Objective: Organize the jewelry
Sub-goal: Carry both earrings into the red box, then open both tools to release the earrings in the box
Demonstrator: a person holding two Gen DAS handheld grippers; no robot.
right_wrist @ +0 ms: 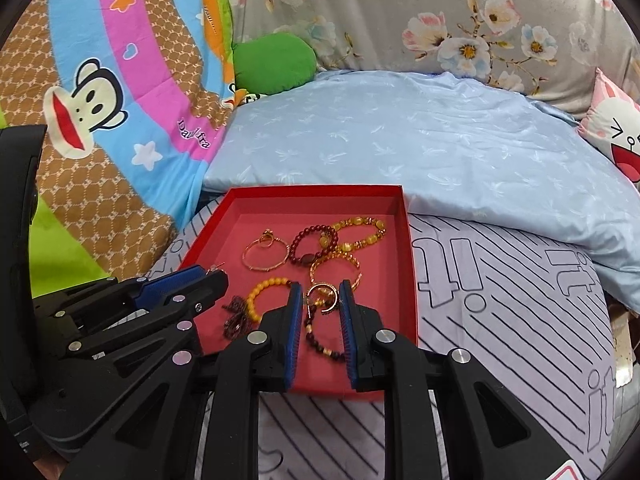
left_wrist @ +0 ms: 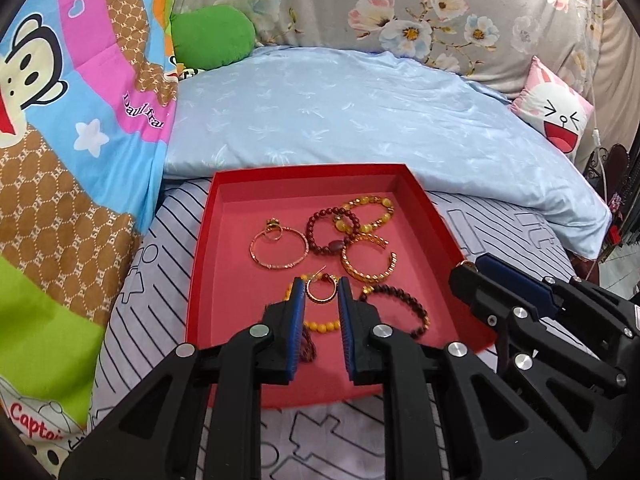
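A red tray (left_wrist: 200,264) lies on the striped bed sheet and holds several pieces of jewelry. Among them are a thin gold bangle (left_wrist: 279,249), a dark red bead bracelet (left_wrist: 326,230), a yellow bead bracelet (left_wrist: 370,212), a gold cuff (left_wrist: 368,260) and a dark bead bracelet (left_wrist: 404,304). My left gripper (left_wrist: 320,286) is open over the tray's near part, with a small gold hoop earring (left_wrist: 321,290) lying between its fingertips. My right gripper (right_wrist: 320,290) is open over the tray (right_wrist: 408,280), with a gold ring-shaped piece (right_wrist: 323,298) between its fingertips.
A light blue quilt (left_wrist: 340,112) lies behind the tray. A cartoon-print blanket (left_wrist: 80,140) rises at the left, with a green cushion (left_wrist: 212,38) behind it. A floral pillow (left_wrist: 400,8) and a pink cartoon pillow (left_wrist: 556,112) are at the back right. The bed edge is far right.
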